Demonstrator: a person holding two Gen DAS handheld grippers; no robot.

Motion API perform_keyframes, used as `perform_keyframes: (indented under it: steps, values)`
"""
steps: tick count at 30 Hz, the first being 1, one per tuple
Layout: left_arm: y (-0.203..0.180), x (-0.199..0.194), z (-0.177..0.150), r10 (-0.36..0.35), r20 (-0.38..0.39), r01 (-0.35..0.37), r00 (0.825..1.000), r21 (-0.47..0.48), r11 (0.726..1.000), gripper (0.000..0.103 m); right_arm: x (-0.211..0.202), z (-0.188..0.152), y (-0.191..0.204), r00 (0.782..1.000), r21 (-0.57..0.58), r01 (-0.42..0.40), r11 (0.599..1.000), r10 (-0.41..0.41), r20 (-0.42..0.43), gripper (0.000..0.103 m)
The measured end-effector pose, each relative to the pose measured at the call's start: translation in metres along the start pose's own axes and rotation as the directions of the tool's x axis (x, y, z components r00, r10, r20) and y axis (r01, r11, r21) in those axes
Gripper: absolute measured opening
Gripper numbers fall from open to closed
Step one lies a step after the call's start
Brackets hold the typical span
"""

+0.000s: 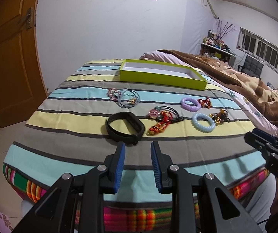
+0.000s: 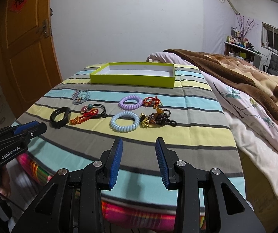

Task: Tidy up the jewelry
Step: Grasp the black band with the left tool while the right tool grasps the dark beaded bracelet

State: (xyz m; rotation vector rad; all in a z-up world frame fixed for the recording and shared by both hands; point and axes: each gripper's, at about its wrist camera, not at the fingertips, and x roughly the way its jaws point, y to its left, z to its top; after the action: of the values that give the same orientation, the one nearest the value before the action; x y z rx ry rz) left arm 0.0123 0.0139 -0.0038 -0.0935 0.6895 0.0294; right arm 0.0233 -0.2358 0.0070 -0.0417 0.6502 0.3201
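An empty lime-green box [image 1: 158, 78] [image 2: 131, 79] lies at the far end of the striped bedspread. In front of it lie a black wristband [image 1: 125, 129] [image 2: 59, 117], a red-and-gold charm on black cords [image 1: 161, 123] [image 2: 86, 116], thin blue bangles [image 1: 126, 98] [image 2: 80, 96], a purple coil tie [image 1: 189, 103] [image 2: 130, 102], a blue coil tie [image 1: 203, 124] [image 2: 125, 123], a small red charm [image 2: 151, 101] and a dark beaded bracelet [image 2: 159, 118]. My left gripper [image 1: 138, 148] is open and empty just short of the wristband. My right gripper [image 2: 139, 143] is open and empty before the blue tie.
A brown blanket [image 2: 245, 77] and floral quilt [image 2: 255, 120] are heaped on the bed to the right. A wooden door [image 1: 9, 58] stands at left. The bedspread's front edge [image 1: 119, 190] drops off right under both grippers.
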Motion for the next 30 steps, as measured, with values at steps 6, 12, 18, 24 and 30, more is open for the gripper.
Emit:
perform_keyframes:
  steps: [6,12,18,24,30]
  values:
    - [0.014,0.018,0.010,0.032,-0.015,-0.033,0.999,-0.034,0.999,0.028,0.018,0.011,-0.012,1.000,0.015,0.009,1.000,-0.008,-0.024,0.036]
    - [0.028,0.040,0.018,0.062,-0.049,-0.066,0.997,-0.072,0.995,0.028,0.041,0.022,-0.026,0.998,0.041,0.030,0.999,-0.028,-0.061,0.036]
    - [0.034,0.055,0.024,0.067,-0.079,-0.074,0.995,-0.086,0.994,0.028,0.066,0.034,-0.038,0.994,0.081,0.024,0.996,-0.016,-0.104,0.036]
    - [0.035,0.069,0.028,0.065,-0.111,-0.075,0.992,-0.086,0.994,0.028,0.089,0.042,-0.043,0.987,0.098,0.020,0.995,-0.004,-0.161,0.036]
    - [0.029,0.076,0.031,0.093,-0.117,-0.098,0.989,-0.041,0.994,0.020,0.095,0.043,-0.043,0.983,0.087,0.021,0.996,-0.004,-0.182,0.023]
